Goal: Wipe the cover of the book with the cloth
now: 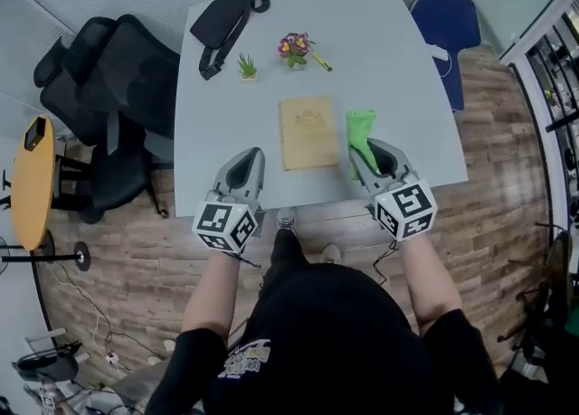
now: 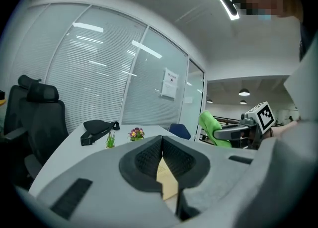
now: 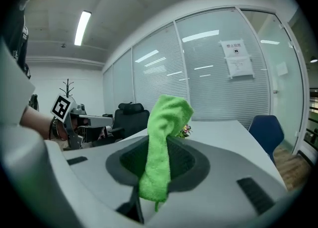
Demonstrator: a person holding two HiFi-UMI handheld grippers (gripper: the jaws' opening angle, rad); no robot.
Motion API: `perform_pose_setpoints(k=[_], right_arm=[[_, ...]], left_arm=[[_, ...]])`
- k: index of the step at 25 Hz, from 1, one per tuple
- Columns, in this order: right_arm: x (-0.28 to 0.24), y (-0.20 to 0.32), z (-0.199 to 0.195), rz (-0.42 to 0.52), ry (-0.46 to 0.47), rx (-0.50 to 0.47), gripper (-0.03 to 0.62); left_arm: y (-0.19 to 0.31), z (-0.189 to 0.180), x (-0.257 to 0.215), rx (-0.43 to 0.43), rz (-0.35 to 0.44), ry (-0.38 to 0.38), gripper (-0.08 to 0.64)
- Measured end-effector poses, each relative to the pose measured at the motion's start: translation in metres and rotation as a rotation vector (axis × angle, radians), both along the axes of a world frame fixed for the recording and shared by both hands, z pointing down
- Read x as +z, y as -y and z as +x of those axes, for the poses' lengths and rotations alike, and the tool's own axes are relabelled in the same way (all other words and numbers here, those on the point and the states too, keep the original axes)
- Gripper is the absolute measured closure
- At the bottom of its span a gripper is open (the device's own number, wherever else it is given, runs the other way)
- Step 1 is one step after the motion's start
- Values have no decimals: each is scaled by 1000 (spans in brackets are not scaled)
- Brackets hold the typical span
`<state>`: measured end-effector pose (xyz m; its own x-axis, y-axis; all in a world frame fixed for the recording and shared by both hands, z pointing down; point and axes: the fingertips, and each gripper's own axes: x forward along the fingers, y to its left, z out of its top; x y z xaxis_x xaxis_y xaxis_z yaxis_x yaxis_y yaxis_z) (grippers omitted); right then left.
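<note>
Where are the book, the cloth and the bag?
book [image 1: 308,133]: head view, middle of its cover.
cloth [image 3: 161,142]: right gripper view, middle of the upright fold.
bag [image 1: 220,19]: head view, its main pouch.

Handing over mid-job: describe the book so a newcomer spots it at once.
On the pale grey table, look near the front edge, just left of the green cloth. The book lies flat there: the only tan rectangle, while the black bag, small plant and flowers sit farther back.

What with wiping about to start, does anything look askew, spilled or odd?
Nothing stands out. The closed tan book lies flat and square on the grey table. The green cloth hangs pinched in the right gripper, off the table.
</note>
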<state>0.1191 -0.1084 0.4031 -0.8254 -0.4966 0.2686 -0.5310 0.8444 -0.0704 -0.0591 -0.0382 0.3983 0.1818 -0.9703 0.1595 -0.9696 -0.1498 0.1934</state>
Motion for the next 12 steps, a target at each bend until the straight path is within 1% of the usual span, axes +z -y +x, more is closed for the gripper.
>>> perform_pose_setpoints(k=[4, 9, 12], right_arm=[[-9, -19, -1, 8, 31, -66, 494], [-1, -41, -4, -29, 63, -108, 494], [4, -51, -10, -51, 78, -127, 494]], left_arm=[[-40, 14, -8, -51, -1, 35, 554], [-78, 36, -4, -12, -49, 118, 554], [-91, 40, -6, -7, -60, 139, 554]])
